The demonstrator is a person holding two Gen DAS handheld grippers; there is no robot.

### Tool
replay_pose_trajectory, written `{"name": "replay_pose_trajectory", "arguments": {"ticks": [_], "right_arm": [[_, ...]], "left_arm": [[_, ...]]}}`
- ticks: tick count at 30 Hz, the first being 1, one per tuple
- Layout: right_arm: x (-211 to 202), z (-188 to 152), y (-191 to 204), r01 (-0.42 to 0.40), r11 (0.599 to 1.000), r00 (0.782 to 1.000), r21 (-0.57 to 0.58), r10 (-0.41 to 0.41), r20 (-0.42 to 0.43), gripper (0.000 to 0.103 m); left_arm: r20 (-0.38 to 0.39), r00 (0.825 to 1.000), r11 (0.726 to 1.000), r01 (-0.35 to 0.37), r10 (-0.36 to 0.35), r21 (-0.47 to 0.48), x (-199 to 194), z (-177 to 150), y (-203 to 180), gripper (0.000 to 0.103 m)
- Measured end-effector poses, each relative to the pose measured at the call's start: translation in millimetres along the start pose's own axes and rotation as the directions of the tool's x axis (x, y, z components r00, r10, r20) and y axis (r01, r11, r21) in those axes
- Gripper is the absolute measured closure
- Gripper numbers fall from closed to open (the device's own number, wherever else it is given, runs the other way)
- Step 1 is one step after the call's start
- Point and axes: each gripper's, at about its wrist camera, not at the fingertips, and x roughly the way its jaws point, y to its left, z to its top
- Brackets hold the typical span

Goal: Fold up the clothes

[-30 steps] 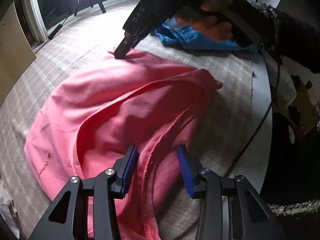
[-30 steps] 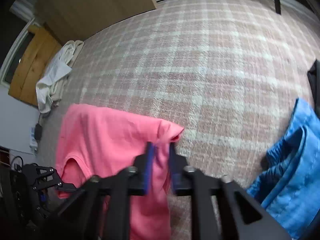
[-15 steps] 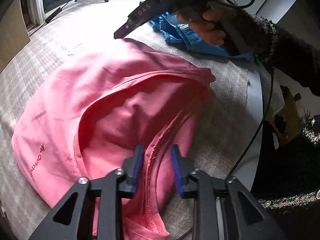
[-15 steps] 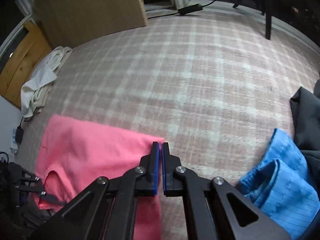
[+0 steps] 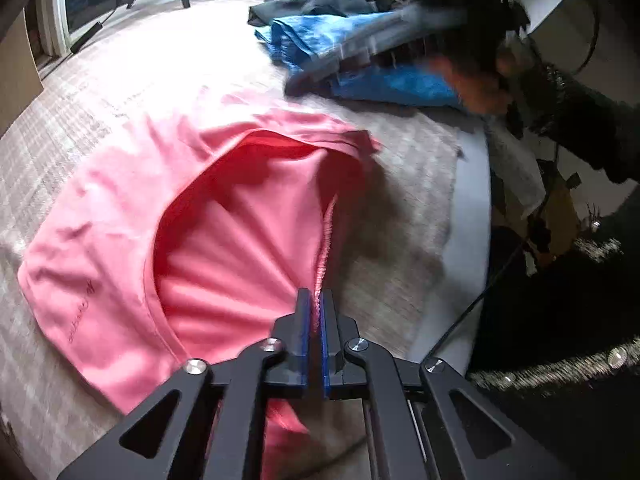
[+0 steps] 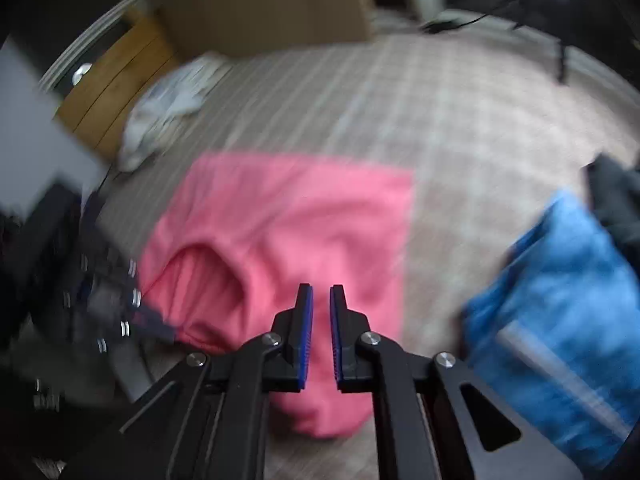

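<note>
The pink shirt point(image 5: 132, 248) lies on the plaid bed point(image 5: 132, 80). A second ago the left gripper point(image 5: 316, 312) stood open over the hem; now its fingers are closing on that edge. The right gripper point(image 6: 321, 312) has let its corner go, fingers opening slightly on nothing, so the left does the next fold.

Pink shirt point(image 5: 224, 208); blue garment point(image 6: 560, 304); beige plaid carpet point(image 6: 420, 100) (jaws blue-padded).
</note>
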Motion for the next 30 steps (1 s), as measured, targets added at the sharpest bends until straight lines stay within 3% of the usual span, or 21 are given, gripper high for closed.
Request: {"name": "replay_pose_trajectory", "arguments": {"ticks": [1,3,6,8,10,12,15,17,19,21,23,26,30], "right_arm": [[7.1,-13.4,6.0,0.026,0.999,0.999,-0.036,-0.027,-0.043,0.094],[14.3,-37.6,16.2,0.131,0.980,0.985,-0.151,-0.147,-0.096,0.094],[-7.1,-41.1,26.1,0.211,0.962,0.975,-0.175,-0.219,-0.028,0.094],[-28.3,-39.5,30.5,0.180,0.974,0.984,-0.138,-0.177,0.034,0.093],[-38.1,-40.6,36.6,0.085,0.989,0.995,-0.124,-0.079,0.053,0.092],[-20.4,-42.5,45.9,0.018,0.990,1.000,-0.142,-0.019,-0.004,0.086],[-1.1,-55.4,52.6,0.009,0.983,0.992,-0.184,-0.032,-0.123,0.086],[-5.2,-60.7,56.7,-0.032,0.980,0.988,-0.198,0.000,-0.157,0.086],[-34.6,-59.1,42.8,-0.064,0.992,0.994,-0.109,0.053,-0.099,0.085],[-57.9,-66.2,30.2,-0.022,0.997,0.999,-0.067,0.018,-0.045,0.080],[-68.9,-78.2,24.0,0.038,0.997,0.999,-0.069,-0.040,-0.028,0.068],[-60.8,-86.1,13.9,0.072,0.996,0.995,-0.060,-0.076,-0.062,0.066],[-43.6,-92.7,-9.1,0.086,0.996,0.993,0.000,-0.086,-0.078,0.066]], "left_arm": [[-0.017,1.000,1.000,0.013,-0.013,0.000,0.0,-2.2,-2.9,0.091],[-0.042,0.997,0.998,-0.066,0.066,0.011,-3.0,-6.8,-7.8,0.077],[0.023,0.990,0.989,-0.138,0.139,-0.052,-29.2,-15.6,0.3,0.073],[0.085,0.975,0.968,-0.189,0.205,-0.167,-52.0,-23.2,24.3,0.068],[0.109,0.959,0.934,-0.225,0.264,-0.279,-66.1,-32.2,53.9,0.067],[0.133,0.943,0.893,-0.234,0.305,-0.385,-75.8,-39.6,83.2,0.067],[0.132,0.916,0.848,-0.287,0.379,-0.445,-80.1,-39.0,107.1,0.070],[0.131,0.913,0.855,-0.301,0.387,-0.423,-80.1,-32.6,99.7,0.070],[0.160,0.928,0.900,-0.266,0.336,-0.345,-74.3,-25.5,73.0,0.067],[0.166,0.947,0.941,-0.230,0.275,-0.247,-62.8,-15.5,42.6,0.067],[0.155,0.966,0.972,-0.182,0.205,-0.151,-42.5,-3.6,13.9,0.066],[0.116,0.983,0.989,-0.137,0.142,-0.048,-11.7,15.0,-13.8,0.066],[0.064,0.986,0.988,-0.155,0.154,0.015,19.5,28.9,-24.7,0.069]]}}
